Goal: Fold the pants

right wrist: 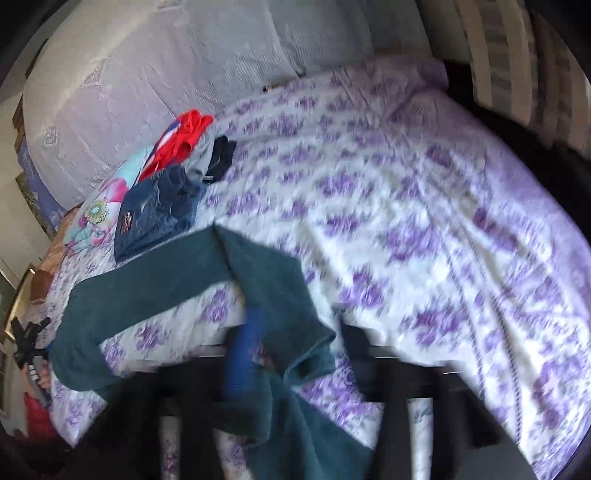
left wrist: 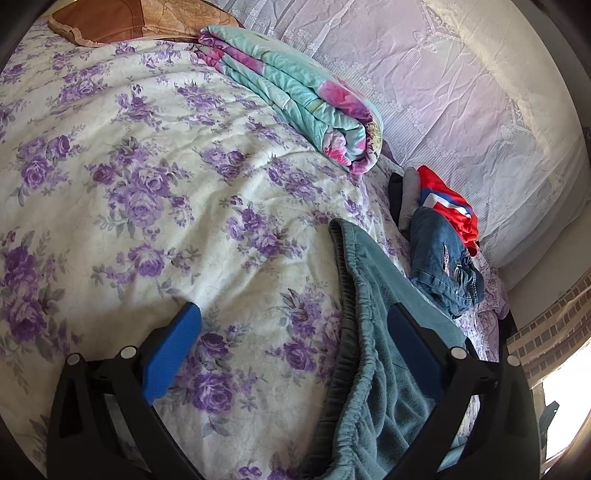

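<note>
Teal fleece pants (left wrist: 373,295) lie on the purple-flowered bedspread (left wrist: 147,184). In the left wrist view their elastic waistband runs between the blue pads, and the cloth drapes against the right-hand finger (left wrist: 410,350). My left gripper (left wrist: 295,310) is open wide. The right wrist view is blurred. There the pants (right wrist: 166,280) stretch from the left edge toward the camera, one leg spread sideways. A leg cuff (right wrist: 310,354) lies between the fingers of my right gripper (right wrist: 301,325), whose jaws stand apart and do not press on the cloth.
Crumpled blue jeans (left wrist: 439,258) (right wrist: 155,210), a red garment (left wrist: 447,199) (right wrist: 184,133) and dark clothes are piled beside a folded teal floral quilt (left wrist: 295,96). A brown pillow (left wrist: 110,22) lies far left. A lavender lace-covered surface (left wrist: 443,74) borders the bed.
</note>
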{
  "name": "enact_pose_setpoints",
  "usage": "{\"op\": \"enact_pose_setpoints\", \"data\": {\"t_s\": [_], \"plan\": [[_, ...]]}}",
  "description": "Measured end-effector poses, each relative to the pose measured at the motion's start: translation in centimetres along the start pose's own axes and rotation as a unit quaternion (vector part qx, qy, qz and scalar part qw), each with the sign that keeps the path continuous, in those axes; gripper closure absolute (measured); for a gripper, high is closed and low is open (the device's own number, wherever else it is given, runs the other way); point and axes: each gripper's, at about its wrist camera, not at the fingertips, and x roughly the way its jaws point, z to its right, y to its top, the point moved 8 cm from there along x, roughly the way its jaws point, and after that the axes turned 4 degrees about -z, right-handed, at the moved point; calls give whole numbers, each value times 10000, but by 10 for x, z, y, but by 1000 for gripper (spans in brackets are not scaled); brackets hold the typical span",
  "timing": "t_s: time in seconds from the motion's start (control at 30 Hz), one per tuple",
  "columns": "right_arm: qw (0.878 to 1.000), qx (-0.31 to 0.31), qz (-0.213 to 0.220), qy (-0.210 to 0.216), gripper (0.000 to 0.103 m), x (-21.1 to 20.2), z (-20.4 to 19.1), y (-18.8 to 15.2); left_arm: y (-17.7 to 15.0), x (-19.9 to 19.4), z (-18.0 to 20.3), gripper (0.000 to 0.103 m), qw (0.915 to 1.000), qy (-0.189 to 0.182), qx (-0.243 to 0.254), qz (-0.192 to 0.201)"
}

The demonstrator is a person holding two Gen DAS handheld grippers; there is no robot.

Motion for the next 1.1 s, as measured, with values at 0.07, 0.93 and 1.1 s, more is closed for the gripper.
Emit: {"op": "enact_pose_setpoints", "data": {"t_s": [0.07,0.93,1.1], "plan": [[9997,225,-21,51,44,4,7,-8,0,0,0,4,10000,14,7,-1],[9888,1088,1020,-112,100,9,75,135,2,2,0,4,10000,74,-32,39],[9873,1338,504,-685,100,84,122,156,2,1,0,4,9999,78,-60,65]]}}
